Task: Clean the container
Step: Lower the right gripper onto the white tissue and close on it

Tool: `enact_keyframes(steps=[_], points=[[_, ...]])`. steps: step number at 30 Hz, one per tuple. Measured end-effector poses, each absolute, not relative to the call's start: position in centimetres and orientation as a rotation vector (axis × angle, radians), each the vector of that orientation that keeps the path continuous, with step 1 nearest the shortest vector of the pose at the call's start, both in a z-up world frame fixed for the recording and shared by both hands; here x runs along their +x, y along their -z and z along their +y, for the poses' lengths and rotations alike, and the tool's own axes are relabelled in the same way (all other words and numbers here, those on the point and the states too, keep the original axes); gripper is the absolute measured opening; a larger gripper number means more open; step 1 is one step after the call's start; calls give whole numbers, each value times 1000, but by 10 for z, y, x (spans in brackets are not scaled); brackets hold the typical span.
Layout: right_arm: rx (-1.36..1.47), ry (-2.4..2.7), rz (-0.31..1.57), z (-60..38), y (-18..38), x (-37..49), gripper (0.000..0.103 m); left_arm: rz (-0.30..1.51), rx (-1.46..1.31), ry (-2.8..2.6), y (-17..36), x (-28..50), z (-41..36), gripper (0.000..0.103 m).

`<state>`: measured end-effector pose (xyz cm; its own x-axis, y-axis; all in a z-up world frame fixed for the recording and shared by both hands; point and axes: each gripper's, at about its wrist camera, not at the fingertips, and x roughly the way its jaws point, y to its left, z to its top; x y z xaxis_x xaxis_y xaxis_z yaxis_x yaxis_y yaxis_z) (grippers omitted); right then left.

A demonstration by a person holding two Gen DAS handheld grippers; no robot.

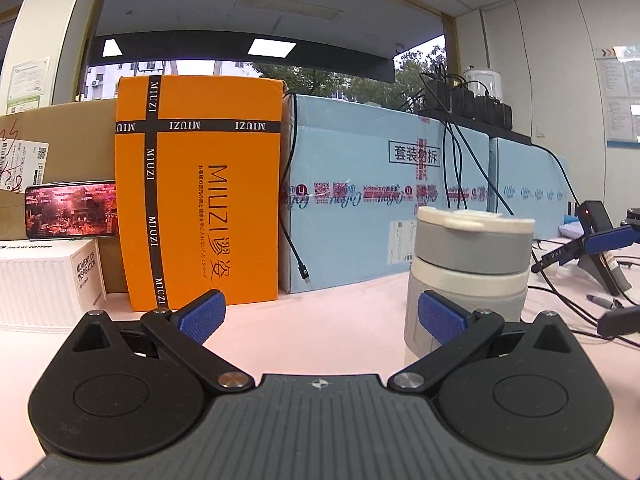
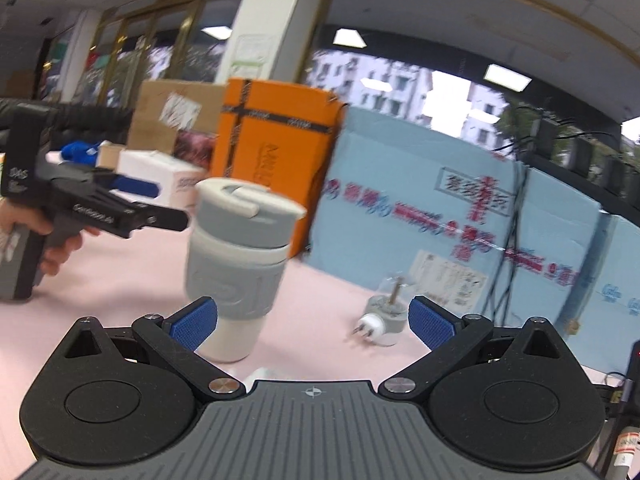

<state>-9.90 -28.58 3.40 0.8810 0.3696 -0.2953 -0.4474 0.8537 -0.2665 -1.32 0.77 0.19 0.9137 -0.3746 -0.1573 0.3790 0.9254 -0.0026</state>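
Note:
A grey and white travel cup (image 1: 468, 272) with a closed flip lid stands on the pink table (image 1: 320, 320). In the left wrist view it is just behind my right finger, outside the open jaws of the left gripper (image 1: 322, 316), which holds nothing. In the right wrist view the cup (image 2: 236, 256) rises behind the left finger of my open, empty right gripper (image 2: 313, 326). The left gripper (image 2: 166, 204), held in a hand (image 2: 60, 248), points at the cup's lid from the left without touching it. This view is motion-blurred.
An orange box (image 1: 200, 216), pale blue cartons (image 1: 380, 208), a brown box and a white box (image 1: 44, 280) with a phone (image 1: 72, 210) on it line the far table side. A small grey plug (image 2: 382, 320) lies right of the cup. Cables (image 1: 560, 292) trail at right.

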Motion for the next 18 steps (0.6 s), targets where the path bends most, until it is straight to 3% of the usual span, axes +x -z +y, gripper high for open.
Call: enact_keyframes(steps=[18], points=[[-423, -607, 468, -268, -17, -93, 100, 169, 48, 387, -3, -17, 9, 103]])
